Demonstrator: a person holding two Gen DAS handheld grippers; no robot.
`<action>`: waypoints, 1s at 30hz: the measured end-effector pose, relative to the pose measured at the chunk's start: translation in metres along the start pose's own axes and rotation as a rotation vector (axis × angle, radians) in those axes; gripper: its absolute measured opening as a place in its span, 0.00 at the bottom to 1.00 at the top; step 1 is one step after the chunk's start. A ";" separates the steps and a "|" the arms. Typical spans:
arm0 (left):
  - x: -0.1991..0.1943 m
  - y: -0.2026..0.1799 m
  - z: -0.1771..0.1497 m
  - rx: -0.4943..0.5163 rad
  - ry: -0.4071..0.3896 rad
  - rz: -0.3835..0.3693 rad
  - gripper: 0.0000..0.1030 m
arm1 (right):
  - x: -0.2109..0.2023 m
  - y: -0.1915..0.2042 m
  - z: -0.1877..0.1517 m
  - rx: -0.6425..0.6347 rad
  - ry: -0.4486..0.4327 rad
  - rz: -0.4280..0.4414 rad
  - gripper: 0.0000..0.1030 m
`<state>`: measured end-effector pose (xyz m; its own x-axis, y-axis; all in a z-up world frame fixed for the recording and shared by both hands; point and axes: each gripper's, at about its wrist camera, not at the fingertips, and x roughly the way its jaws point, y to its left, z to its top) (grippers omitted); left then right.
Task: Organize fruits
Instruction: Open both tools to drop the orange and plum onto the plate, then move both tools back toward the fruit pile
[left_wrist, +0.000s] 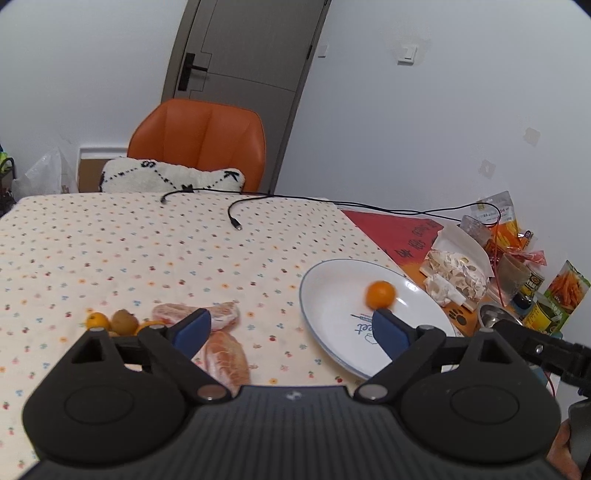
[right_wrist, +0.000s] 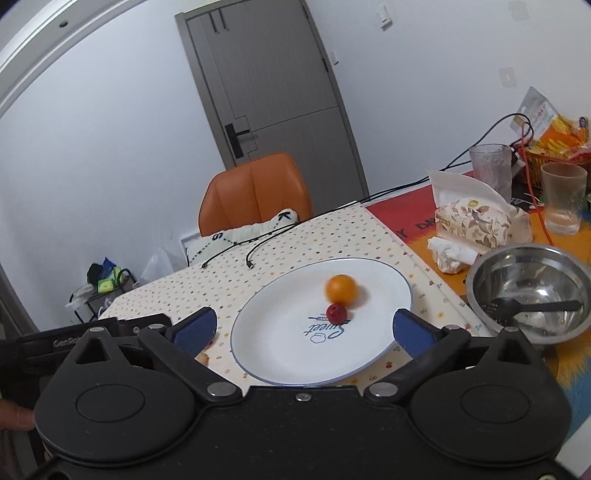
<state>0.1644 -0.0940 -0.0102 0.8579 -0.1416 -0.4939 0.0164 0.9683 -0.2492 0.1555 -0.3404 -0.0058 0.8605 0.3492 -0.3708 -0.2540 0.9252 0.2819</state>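
Loose fruit lies left of the plate (left_wrist: 325, 280), nearest the left gripper (left_wrist: 291, 328).

Both the left gripper and the right gripper (right_wrist: 303, 328) gape wide, holding nothing; an orange (right_wrist: 341, 288) and a red berry (right_wrist: 336, 312) sit on the plate, peeled segments (left_wrist: 225, 354) just under the left fingers.

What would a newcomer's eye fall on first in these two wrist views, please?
Probably the white plate in the middle of the dotted tablecloth, with a small orange fruit and a smaller red fruit on it. Both tongs, left and right, are open and empty. More fruit lies on the cloth to the left, pale pink peeled segments among it, and an orange chair stands beyond the table.
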 end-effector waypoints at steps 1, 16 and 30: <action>-0.003 0.001 0.000 0.004 -0.005 0.006 0.90 | -0.001 0.001 -0.001 0.000 0.000 -0.008 1.00; -0.041 0.036 0.005 -0.009 -0.040 0.087 0.91 | 0.000 0.035 -0.010 -0.066 0.018 0.026 1.00; -0.070 0.079 0.005 -0.058 -0.077 0.129 0.91 | 0.012 0.061 -0.015 -0.098 0.057 0.129 1.00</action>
<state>0.1079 -0.0069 0.0092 0.8878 0.0014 -0.4603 -0.1242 0.9636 -0.2367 0.1432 -0.2774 -0.0064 0.7921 0.4715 -0.3877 -0.4051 0.8812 0.2438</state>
